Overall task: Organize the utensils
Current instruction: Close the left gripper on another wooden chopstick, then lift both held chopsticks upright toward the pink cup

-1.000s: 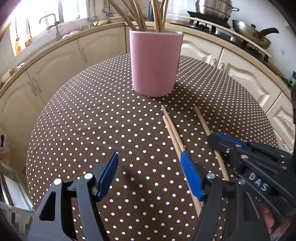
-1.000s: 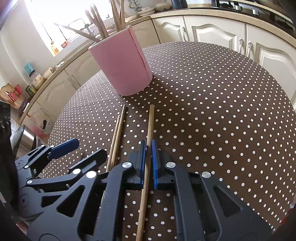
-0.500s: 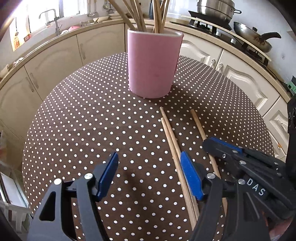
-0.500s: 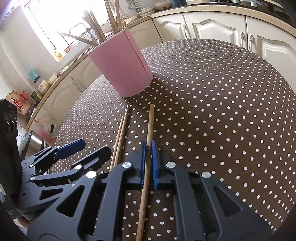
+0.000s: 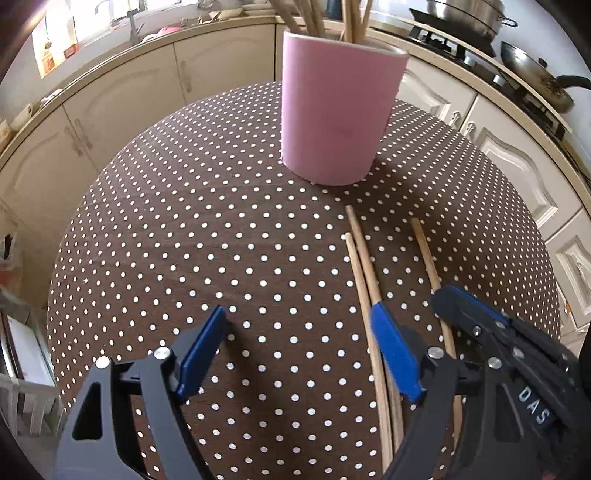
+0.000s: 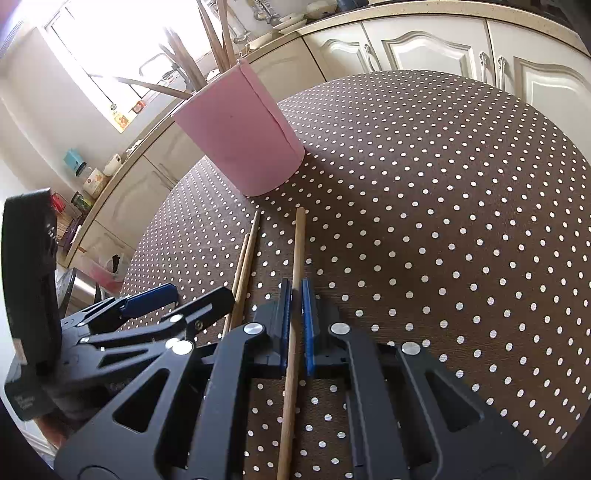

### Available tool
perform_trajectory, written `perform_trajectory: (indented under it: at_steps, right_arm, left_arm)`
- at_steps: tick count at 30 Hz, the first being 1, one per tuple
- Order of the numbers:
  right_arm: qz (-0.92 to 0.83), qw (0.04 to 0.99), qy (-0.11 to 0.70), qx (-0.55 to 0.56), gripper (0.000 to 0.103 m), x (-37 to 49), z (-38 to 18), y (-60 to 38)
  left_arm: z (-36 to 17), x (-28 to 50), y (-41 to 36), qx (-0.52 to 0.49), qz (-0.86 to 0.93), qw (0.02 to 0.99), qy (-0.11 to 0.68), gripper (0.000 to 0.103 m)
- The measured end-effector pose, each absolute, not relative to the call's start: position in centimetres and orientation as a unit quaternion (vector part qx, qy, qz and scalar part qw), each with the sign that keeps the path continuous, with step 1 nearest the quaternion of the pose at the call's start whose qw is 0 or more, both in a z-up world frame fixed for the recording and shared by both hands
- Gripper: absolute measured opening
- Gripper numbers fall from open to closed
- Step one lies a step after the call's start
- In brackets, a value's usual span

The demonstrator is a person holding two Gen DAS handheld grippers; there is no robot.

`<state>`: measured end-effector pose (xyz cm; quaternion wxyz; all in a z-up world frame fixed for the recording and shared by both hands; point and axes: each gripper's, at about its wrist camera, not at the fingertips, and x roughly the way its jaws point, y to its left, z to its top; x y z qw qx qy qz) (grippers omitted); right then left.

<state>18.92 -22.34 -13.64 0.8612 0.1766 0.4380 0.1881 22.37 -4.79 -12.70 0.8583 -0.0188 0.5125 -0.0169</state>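
A pink cup [image 5: 336,118] holding several wooden chopsticks stands on the brown dotted tablecloth [image 5: 184,240]. Two loose chopsticks [image 5: 360,258] lie side by side in front of it. My left gripper [image 5: 297,314] hovers over the cloth, its jaws opening with nothing between them; its right finger sits over the pair. A third chopstick [image 6: 298,251] lies to the right of the pair, and my right gripper [image 6: 294,291] is shut on it. In the right wrist view the cup [image 6: 240,144], the pair [image 6: 245,258] and the left gripper [image 6: 192,295] are on the left.
Cream kitchen cabinets [image 5: 122,110] curve round the far side of the round table. A stove with a steel pot [image 5: 465,18] and a wok [image 5: 532,74] is at the back right, a sink with a tap [image 5: 129,22] at the back left.
The left gripper has shifted forward and to the right toward the pair of chopsticks, and its jaws stand wider. The right gripper stays shut on its chopstick.
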Motion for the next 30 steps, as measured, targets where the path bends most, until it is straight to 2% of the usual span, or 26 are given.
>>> perform_trajectory:
  at_steps: [13, 15, 17, 19, 30]
  right_arm:
    - [0.186, 0.86, 0.437, 0.185, 0.007, 18.5, -13.4, -22.8]
    - [0.185, 0.861, 0.437, 0.183, 0.007, 18.5, -13.3, -22.7]
    - [0.185, 0.861, 0.437, 0.181, 0.007, 18.5, -13.3, -22.6]
    - [0.183, 0.862, 0.437, 0.18, 0.006, 18.4, -13.2, -22.3]
    - [0.157, 0.874, 0.435, 0.151, 0.006, 18.3, -12.7, -20.3]
  left_arm:
    - [-13.4, 23.9, -7.0, 0.011, -0.003, 0.855, 0.518, 0.08]
    - [-13.2, 23.7, -7.1, 0.014, -0.01, 0.862, 0.507, 0.067]
    - [-12.9, 23.0, -7.2, 0.023, -0.022, 0.869, 0.493, 0.023]
    - [-13.0, 22.4, -7.0, 0.028, -0.029, 0.872, 0.488, 0.01]
    - [-13.0, 20.7, -4.1, -0.016, -0.061, 0.882, 0.466, 0.006]
